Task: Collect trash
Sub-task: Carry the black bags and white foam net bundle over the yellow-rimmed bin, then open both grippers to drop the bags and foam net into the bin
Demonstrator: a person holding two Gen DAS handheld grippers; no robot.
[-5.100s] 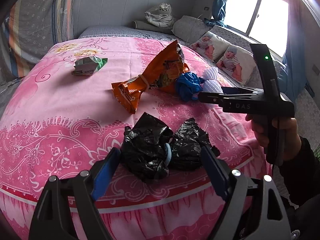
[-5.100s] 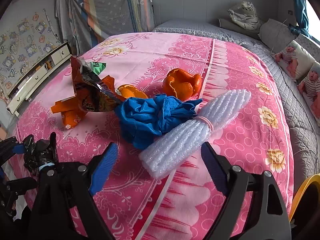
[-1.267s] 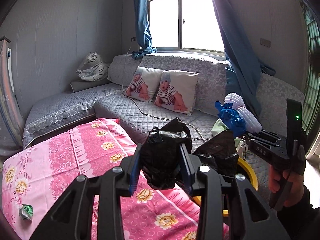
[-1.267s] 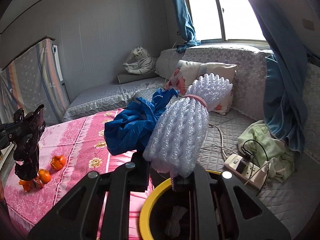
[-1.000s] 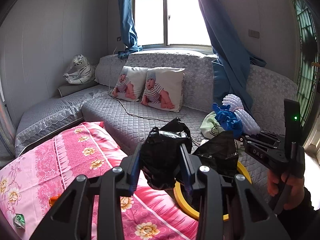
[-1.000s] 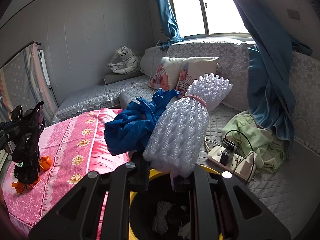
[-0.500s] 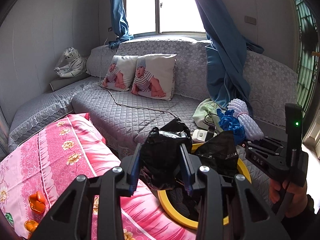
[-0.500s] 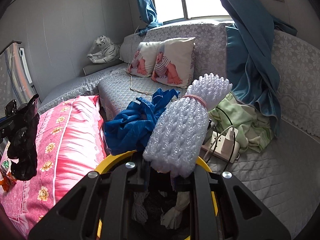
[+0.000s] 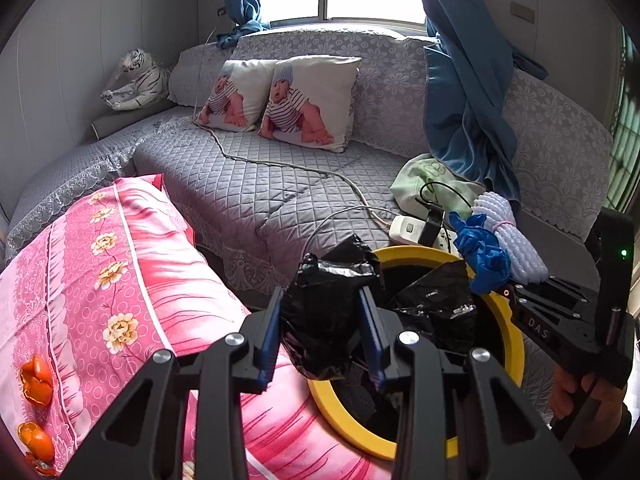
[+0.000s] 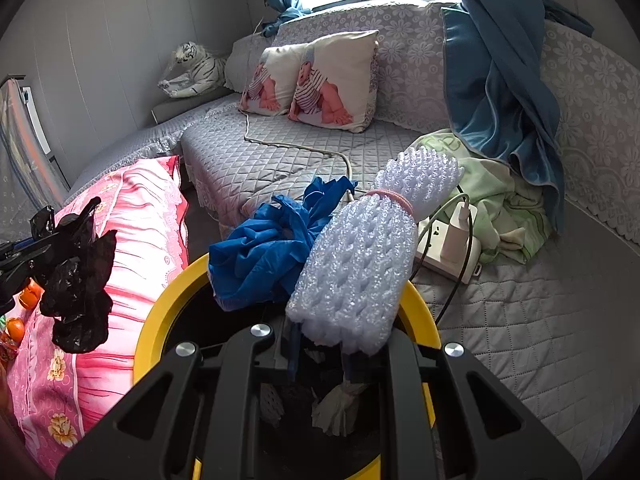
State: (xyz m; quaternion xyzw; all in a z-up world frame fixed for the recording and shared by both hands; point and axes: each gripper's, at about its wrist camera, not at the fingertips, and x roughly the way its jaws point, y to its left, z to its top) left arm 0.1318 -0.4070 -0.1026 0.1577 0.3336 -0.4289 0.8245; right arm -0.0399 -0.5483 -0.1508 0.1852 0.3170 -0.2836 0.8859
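My left gripper is shut on a crumpled black plastic bag and holds it over the near rim of a yellow-rimmed trash bin. My right gripper is shut on a white foam net roll and a blue plastic bag, directly above the bin. In the left wrist view the right gripper holds the white roll and blue bag over the bin's far side. In the right wrist view the black bag hangs at the left. Trash lies inside the bin.
A pink floral bed cover lies left of the bin, with orange peels on it. A grey quilted sofa holds baby-print pillows, a power strip with cables, a green cloth and a blue curtain.
Both grippers have swung from the pink bed to the bin with their trash still held. Over the last second they came lower and closer over the bin's opening.
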